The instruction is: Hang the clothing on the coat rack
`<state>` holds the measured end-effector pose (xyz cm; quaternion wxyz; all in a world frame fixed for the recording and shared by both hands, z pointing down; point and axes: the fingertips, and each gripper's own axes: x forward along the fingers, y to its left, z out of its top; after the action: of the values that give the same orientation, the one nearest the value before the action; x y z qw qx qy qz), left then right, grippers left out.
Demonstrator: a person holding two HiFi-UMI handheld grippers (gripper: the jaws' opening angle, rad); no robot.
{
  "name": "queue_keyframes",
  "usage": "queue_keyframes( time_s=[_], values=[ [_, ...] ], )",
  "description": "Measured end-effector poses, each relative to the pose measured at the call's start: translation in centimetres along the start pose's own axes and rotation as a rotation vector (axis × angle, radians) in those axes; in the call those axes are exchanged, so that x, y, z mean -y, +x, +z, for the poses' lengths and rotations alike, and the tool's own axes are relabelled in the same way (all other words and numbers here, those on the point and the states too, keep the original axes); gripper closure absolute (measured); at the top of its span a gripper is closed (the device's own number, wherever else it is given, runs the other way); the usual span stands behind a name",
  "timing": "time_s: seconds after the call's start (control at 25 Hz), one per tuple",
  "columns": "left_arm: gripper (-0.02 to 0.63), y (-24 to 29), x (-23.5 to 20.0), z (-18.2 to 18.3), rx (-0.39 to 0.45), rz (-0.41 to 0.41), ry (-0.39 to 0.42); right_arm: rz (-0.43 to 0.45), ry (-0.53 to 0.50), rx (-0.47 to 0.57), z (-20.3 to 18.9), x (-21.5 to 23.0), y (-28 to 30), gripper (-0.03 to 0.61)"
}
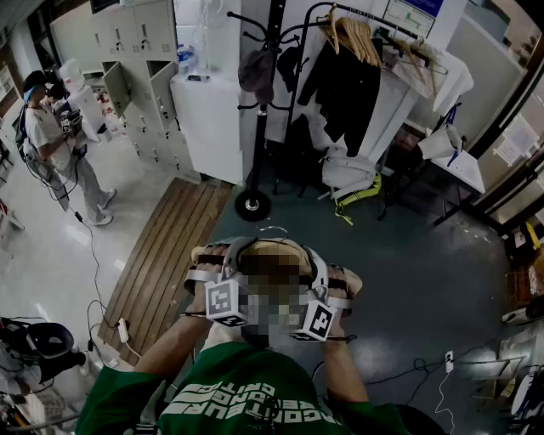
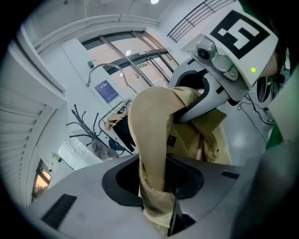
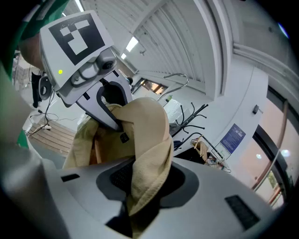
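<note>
The black coat rack (image 1: 263, 102) stands on the floor ahead, well apart from the garment. The garment (image 1: 293, 248) is tan with a fine textured weave and a small dark tag, and it hangs bunched between both tools. The left tool (image 2: 156, 196) is clenched on one fold, the right tool (image 3: 140, 196) on another.

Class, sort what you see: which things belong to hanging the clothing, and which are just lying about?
Job in hand: tan garment, left gripper, right gripper, coat rack.

Lying about: lockers, wooden platform, bag, clothes rail.
</note>
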<state>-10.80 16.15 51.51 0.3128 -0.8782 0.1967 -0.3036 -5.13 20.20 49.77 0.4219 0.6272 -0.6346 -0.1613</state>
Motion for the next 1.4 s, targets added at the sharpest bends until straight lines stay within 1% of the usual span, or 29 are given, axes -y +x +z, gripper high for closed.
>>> queue_keyframes(
  time_s=[0.24, 0.52, 0.84, 1.08, 1.4],
  values=[
    [0.500, 0.6, -0.5, 0.2, 0.006, 0.010, 0.015, 0.010, 0.018, 0.018, -0.2, 0.3, 0.7, 0.452],
    [0.500, 1.9, -2.7, 0.2, -0.009, 0.032, 0.017, 0.052, 0.048, 0.055, 0.3, 1.4, 2.8, 0.453],
    [0.500, 3.6, -4.9, 0.8, -0.015, 0.045, 0.026, 0.066, 0.055, 0.074, 0.8, 3.4, 4.8, 0.453],
    [0.500, 6.5, -6.7, 0.5, -0.005, 0.027, 0.029, 0.067, 0.043, 0.070, 0.6, 5.0, 7.9, 0.453],
    [0.500, 12.0, -11.0, 0.0, 0.007, 0.024, 0.024, 0.070, 0.037, 0.071, 0.6, 8.2, 14.0, 0.453]
  ],
)
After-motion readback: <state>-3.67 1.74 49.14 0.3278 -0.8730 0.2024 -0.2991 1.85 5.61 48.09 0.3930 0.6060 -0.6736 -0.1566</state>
